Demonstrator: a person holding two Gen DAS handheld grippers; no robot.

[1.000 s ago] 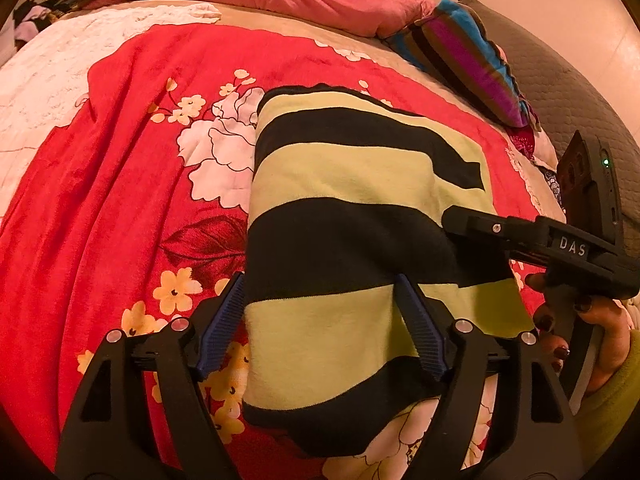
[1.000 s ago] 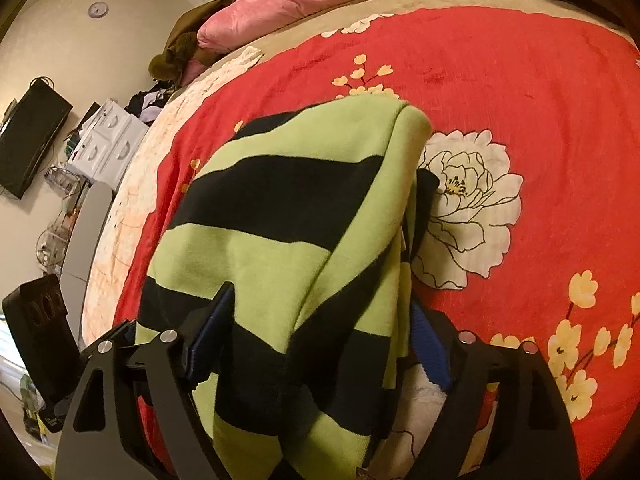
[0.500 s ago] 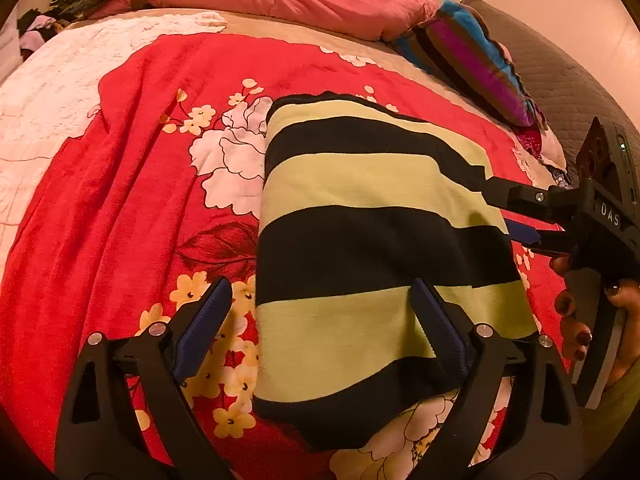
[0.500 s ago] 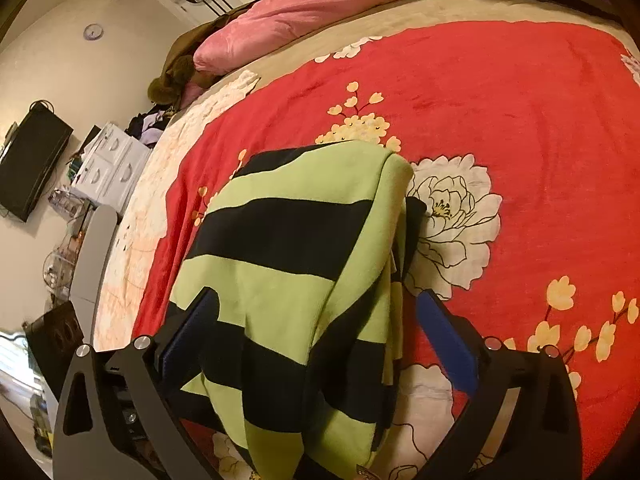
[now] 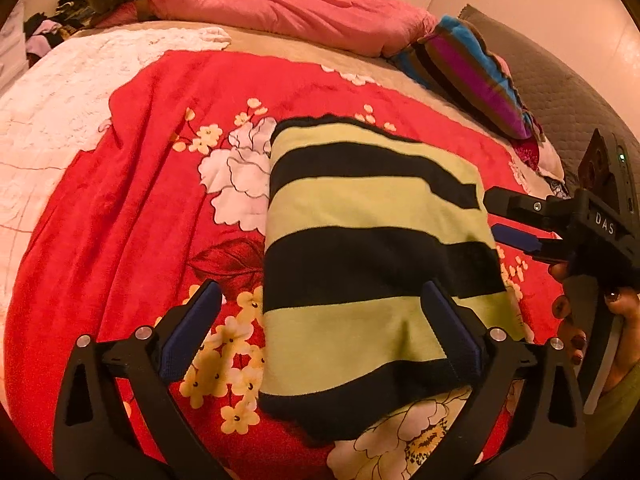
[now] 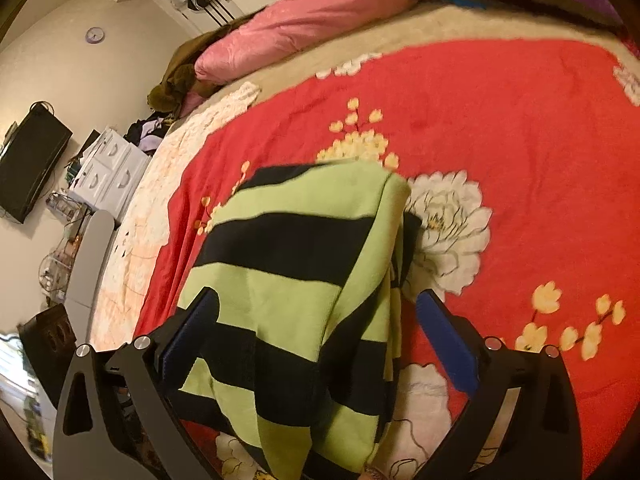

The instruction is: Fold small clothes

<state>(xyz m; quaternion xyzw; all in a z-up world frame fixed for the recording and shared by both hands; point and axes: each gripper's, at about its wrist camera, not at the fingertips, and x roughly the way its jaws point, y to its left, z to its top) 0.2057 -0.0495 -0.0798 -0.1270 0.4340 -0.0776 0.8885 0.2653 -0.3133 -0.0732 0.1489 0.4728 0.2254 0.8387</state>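
Nearest the left wrist camera, the left tool (image 5: pixel 318 332) stands released, its jaws having just been opening; they straddle the near left part of the striped garment (image 5: pixel 372 264) without pressing it, one blue pad over the blanket, the other over the cloth. The right tool (image 6: pixel 318 336) is likewise let go, jaws spread wide after opening, with the garment's near right edge lying slack between them; in the left view it shows at the right edge, held in a person's hand (image 5: pixel 576 320) just beside the cloth. The garment, green and black in broad bands, rests folded into a rough rectangle on the red floral blanket (image 5: pixel 132 208) that covers the bed, with doubled layers showing along its right side in the right view. Farther off lie a pink duvet (image 5: pixel 280 8) and a striped pillow (image 5: pixel 472 76) at the head of the bed. By my reading a fold has just been laid down and both grips let go. The next move likely calls for either another fold across the bands or smoothing the uneven right edge, taking hold of all layers together so they do not slip apart.
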